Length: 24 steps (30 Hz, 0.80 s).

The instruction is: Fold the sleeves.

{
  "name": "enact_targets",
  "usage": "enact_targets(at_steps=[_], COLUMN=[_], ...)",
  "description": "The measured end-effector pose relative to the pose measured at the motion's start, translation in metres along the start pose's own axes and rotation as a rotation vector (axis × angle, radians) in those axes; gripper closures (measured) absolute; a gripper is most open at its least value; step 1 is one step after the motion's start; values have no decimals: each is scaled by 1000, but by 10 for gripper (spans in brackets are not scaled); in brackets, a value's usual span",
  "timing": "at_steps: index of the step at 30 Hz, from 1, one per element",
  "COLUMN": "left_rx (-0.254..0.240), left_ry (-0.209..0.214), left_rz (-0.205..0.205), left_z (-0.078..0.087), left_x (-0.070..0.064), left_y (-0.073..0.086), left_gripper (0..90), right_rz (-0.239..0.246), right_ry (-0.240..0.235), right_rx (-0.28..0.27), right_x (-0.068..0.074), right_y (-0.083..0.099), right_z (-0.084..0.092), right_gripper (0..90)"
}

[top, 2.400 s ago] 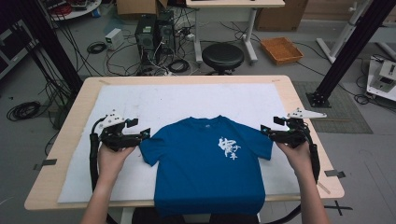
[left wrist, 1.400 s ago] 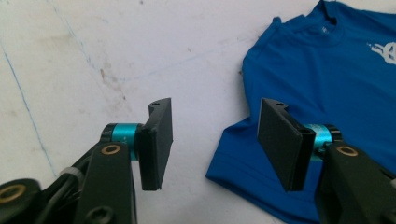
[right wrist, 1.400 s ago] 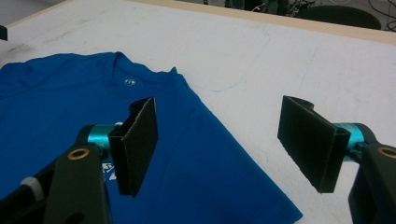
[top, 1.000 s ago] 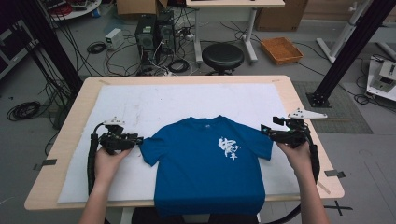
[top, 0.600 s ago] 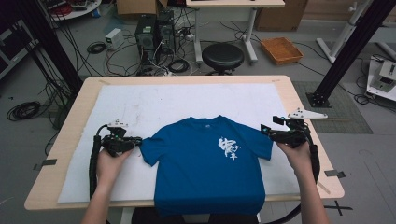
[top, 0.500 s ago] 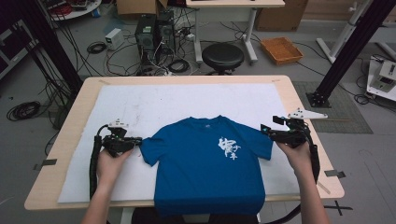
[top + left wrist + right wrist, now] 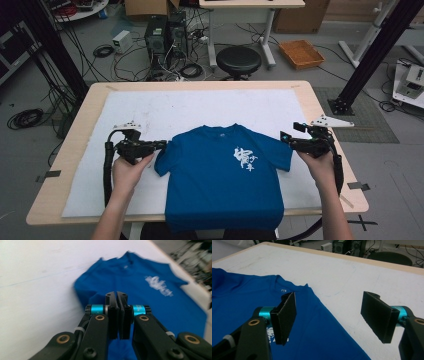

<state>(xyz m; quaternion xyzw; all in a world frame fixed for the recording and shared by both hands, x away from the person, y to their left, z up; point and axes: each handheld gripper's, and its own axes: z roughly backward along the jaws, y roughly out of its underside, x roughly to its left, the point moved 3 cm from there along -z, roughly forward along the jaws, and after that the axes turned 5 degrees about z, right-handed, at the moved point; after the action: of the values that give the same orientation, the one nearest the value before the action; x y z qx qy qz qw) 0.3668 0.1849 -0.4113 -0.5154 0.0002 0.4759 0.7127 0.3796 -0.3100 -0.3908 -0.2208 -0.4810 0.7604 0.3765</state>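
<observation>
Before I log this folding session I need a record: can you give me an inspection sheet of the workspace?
Surface: wooden table under a white mat, faintly marked.
Job's things: blue T-shirt lying front up, white print, hem over the near edge.
Clutter: nothing seen on the mat.
Grippers: left gripper shut on the shirt's sleeve; right gripper open beside the other sleeve.
Cables: one trails from each gripper.
Surroundings: stool, computer towers, floor cables, orange tray.
</observation>
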Motion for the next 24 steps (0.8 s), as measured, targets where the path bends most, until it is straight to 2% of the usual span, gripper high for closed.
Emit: enact_targets(at_steps=[2, 3, 4, 12, 15, 16, 17, 19, 21, 22, 23, 24], left_rx=[-7, -7, -8, 12, 22, 22, 22, 10, 0, 0, -28, -39], left_ry=[29, 29, 50, 89, 79, 79, 76, 59, 65, 65, 58, 49], left_rz=[16, 16, 27, 64, 67, 67, 69, 60, 52, 52, 34, 16], left_z=[-8, -8, -16, -58, -73, -73, -82, -90, -97, -97, -100, -99], left_x=[-10, -10, -18, -43, -48, -48, -49, -48, -47, -47, -47, -47], left_y=[-3, -3, -6, -6, -3, -3, -1, 0, 1, 1, 0, 0], left_gripper=[879, 880, 879, 879, 879, 879, 879, 879, 872, 835, 729, 663], right_rz=[1, 1, -1, -1, 3, 3, 2, 2, -2, -7, -10, -20], right_ry=[1, 1, 3, 5, 8, 8, 10, 11, 18, 21, 25, 28], right_rx=[-6, -8, -9, -9, -7, -7, -6, -3, 1, 2, 2, 4], right_x=[0, 0, 0, -1, -1, -1, -1, -1, -2, -2, -3, -4], right_y=[0, -1, -1, -1, 0, 0, 0, 1, 2, 3, 3, 4], right_z=[1, 2, 2, 3, 3, 3, 2, 2, 2, 2, 2, 2], right_gripper=[283, 284, 284, 284, 284, 284, 284, 284, 284, 284, 284, 285])
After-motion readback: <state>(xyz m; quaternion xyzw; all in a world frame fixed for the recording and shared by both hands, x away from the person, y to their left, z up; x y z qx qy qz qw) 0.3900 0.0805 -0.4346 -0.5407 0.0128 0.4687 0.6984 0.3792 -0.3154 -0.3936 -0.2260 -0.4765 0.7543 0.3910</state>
